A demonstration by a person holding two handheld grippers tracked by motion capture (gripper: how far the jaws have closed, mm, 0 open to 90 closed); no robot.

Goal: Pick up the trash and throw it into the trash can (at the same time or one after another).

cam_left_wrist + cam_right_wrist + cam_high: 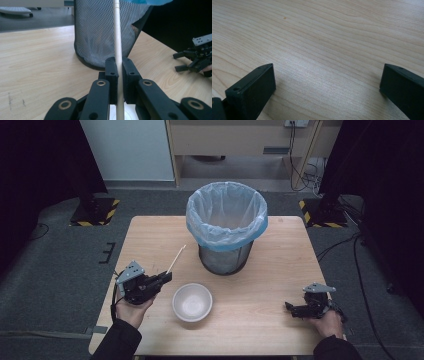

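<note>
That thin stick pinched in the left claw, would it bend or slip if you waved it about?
The stick looks straight and rigid between the left gripper jaws, so it probably stays stiff. It is very slender, so likely light and perhaps easy to snap. Its smooth round shaft might slide or twist in the grip, and would probably roll on the table.

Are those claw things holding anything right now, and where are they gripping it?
The left gripper pinches a thin pale stick near its lower end. The right gripper is open, holding nothing.
</note>
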